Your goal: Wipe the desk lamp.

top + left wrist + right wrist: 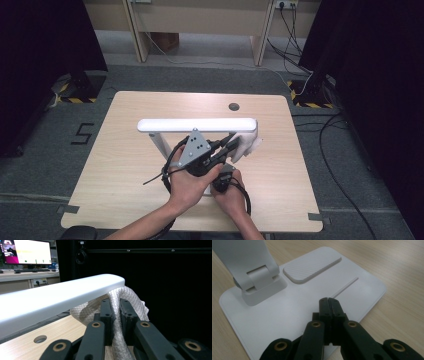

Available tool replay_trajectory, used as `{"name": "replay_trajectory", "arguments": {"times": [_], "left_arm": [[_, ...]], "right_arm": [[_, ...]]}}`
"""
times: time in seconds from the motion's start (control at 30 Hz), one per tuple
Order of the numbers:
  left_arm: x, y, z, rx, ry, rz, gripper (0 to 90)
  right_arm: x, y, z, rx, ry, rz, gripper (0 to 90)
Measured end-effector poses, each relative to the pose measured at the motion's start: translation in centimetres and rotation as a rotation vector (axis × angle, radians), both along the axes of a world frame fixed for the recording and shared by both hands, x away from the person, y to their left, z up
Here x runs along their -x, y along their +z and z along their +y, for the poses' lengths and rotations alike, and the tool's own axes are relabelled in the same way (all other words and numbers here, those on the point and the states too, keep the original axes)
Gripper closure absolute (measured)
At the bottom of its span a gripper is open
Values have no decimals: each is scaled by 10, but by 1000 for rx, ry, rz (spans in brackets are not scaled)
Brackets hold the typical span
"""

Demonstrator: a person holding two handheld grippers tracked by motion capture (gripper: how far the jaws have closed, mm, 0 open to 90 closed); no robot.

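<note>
A white desk lamp stands on the wooden table (125, 150), its long bar head (197, 124) level above the tabletop. Under the bar's right end my left gripper (234, 143) is shut on a white woven cloth (248, 145). In the left gripper view the cloth (131, 298) bulges between and above the closed jaws of the left gripper (115, 302), right beneath the bar (62, 297). My right gripper (222, 181) sits below the left hand. Shut with nothing between its jaws, the right gripper (328, 300) has its tips down at the lamp's flat white base (287, 312), near the ribbed pad (312, 265).
The lamp's hinged arm (259, 277) rises from the base's back corner. A round cable hole (234, 106) lies in the table's far side. Beyond the table are a desk (200, 20), floor cables (325, 125), dark curtains and a lit monitor (27, 252).
</note>
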State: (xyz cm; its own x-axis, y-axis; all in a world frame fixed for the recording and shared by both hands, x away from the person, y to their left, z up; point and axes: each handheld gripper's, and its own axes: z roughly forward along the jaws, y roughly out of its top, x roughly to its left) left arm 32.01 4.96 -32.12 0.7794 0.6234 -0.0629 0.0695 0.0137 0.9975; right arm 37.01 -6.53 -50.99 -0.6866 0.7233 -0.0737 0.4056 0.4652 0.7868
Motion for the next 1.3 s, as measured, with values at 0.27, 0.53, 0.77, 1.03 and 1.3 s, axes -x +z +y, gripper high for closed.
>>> {"name": "replay_trajectory", "arguments": {"times": [0.27, 0.53, 0.77, 1.03, 1.3], "left_arm": [[1, 0, 4, 9, 11, 0, 826], [3, 0, 9, 14, 19, -2, 825], [6, 1, 14, 18, 26, -7, 826], [7, 0, 19, 20, 36, -5, 825], [8, 0, 24, 23, 40, -5, 825]], "right_arm": [[0, 0, 0, 0, 0, 1, 900], [0, 0, 0, 1, 3, -2, 900], [-1, 0, 0, 2, 4, -5, 900], [0, 0, 0, 1, 1, -4, 900], [0, 0, 0, 3, 4, -6, 900]]}}
